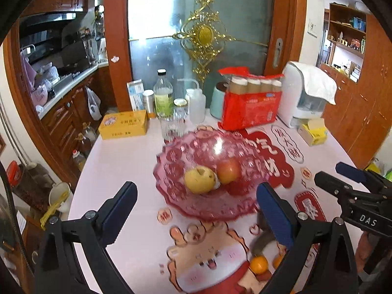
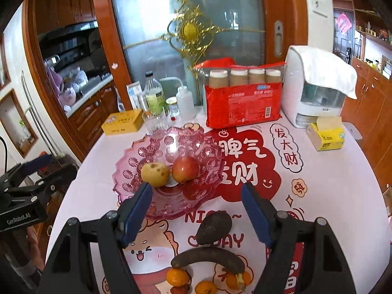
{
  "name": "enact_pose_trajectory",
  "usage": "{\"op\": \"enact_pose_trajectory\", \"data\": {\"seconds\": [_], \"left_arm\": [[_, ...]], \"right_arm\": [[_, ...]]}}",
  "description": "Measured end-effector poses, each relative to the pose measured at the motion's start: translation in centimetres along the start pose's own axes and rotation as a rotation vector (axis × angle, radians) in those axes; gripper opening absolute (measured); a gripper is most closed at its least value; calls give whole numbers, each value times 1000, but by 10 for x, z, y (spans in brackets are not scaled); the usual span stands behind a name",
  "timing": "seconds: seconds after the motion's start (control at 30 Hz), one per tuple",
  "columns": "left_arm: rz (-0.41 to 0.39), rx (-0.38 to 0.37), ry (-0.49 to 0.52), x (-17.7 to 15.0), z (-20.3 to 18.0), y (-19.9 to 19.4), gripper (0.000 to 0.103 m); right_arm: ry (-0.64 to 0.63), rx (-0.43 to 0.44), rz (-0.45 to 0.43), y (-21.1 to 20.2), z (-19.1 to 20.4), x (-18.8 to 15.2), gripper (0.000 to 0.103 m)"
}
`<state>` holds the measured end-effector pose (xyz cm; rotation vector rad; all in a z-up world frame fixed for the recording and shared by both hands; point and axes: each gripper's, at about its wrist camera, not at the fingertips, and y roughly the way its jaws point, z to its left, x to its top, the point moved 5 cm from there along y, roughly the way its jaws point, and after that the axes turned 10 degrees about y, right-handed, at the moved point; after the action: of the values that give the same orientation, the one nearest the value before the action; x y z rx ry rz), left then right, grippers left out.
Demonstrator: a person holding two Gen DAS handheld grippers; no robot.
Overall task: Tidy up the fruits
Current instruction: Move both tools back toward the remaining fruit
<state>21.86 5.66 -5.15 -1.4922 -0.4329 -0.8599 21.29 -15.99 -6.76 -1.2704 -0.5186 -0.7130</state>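
A pink glass fruit bowl (image 1: 196, 208) (image 2: 137, 161) holds a yellow pear (image 1: 199, 179) (image 2: 154, 174) and a red apple (image 1: 229, 170) (image 2: 185, 169). On the table in front of it lie a dark avocado (image 2: 214, 227), a blackened banana (image 2: 208, 259) and several small oranges (image 2: 177, 277) (image 1: 259, 264). My left gripper (image 1: 196, 210) is open and empty, just short of the bowl. My right gripper (image 2: 196, 208) is open and empty, above the avocado; it also shows at the right of the left wrist view (image 1: 343, 178).
At the back of the table stand a red pack of bottles (image 2: 242, 98), a white appliance under a cloth (image 2: 316, 85), a yellow tissue box (image 2: 325, 134), a yellow carton (image 2: 122, 122), a drinking glass (image 2: 155, 122) and several bottles (image 2: 154, 95). Wooden cabinets stand on both sides.
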Motion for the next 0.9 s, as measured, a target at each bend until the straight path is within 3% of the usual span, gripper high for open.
{"op": "enact_pose_trajectory", "data": {"seconds": [0.23, 0.37, 0.5, 0.9], "left_arm": [[42, -18, -40, -28, -25, -33, 97], [45, -2, -66, -46, -39, -54, 97], [66, -5, -87, -60, -53, -66, 98], [162, 72, -55, -127, -83, -61, 97]], "right_arm": [[-39, -30, 20, -31, -22, -21, 76], [-46, -5, 18, -55, -34, -33, 77], [-56, -7, 23, -75, -41, -46, 86], [-158, -8, 81, -84, -45, -118, 88]]}}
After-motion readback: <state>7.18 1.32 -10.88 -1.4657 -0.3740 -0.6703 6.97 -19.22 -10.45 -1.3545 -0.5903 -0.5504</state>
